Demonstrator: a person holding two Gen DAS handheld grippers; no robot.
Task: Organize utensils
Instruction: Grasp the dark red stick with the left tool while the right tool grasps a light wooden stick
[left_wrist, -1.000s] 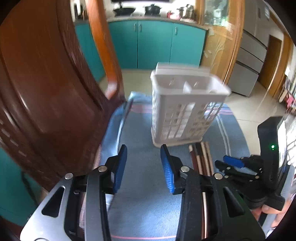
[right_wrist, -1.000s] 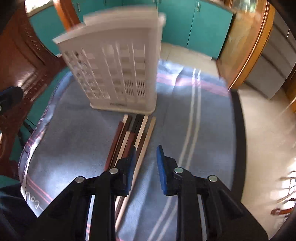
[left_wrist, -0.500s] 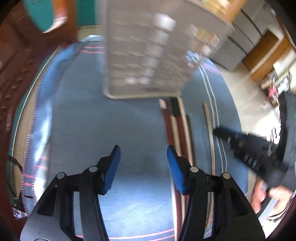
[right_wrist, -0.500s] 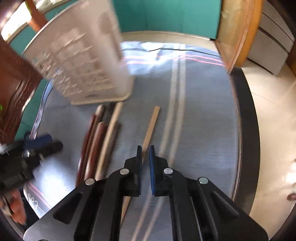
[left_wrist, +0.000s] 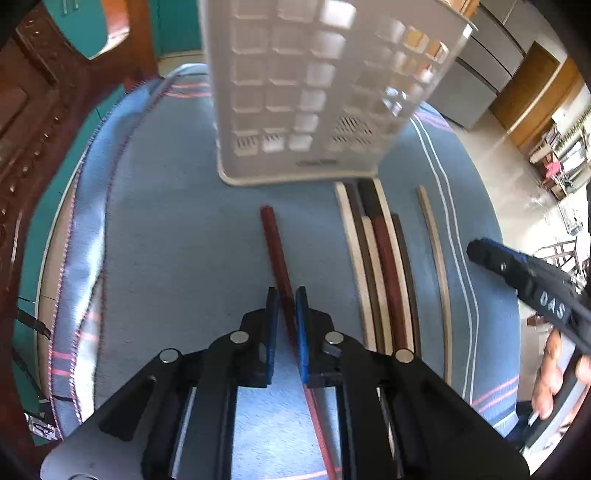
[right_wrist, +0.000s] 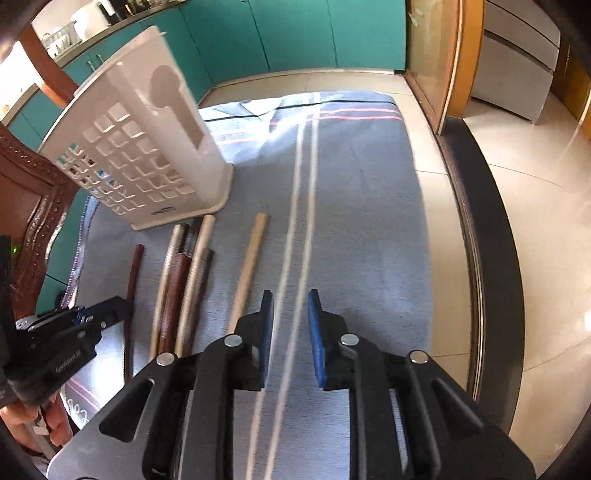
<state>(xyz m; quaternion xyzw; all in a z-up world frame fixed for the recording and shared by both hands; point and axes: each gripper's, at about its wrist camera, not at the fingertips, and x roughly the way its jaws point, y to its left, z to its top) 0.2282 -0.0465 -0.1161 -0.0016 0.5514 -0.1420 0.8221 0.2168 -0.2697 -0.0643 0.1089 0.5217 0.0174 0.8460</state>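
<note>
Left wrist view: left gripper (left_wrist: 287, 295) pinches one dark-red chopstick (left_wrist: 275, 251) at centre, below one white lattice plastic basket (left_wrist: 314, 92); right gripper (right_wrist: 290, 299) opening, empty.

The left gripper (left_wrist: 286, 295) points steeply down, its blue fingers (left_wrist: 272, 325) closed on a dark red stick (left_wrist: 275, 251). The right gripper (right_wrist: 290, 306) also points steeply down; its fingers (right_wrist: 314, 332) are opening with nothing between them.

Both grippers: left gripper (left_wrist: 286, 306) and right gripper (right_wrist: 290, 314) have black linkage arms, blue pads, round silver pivot screws; white lettering, possibly "DAS".
</note>
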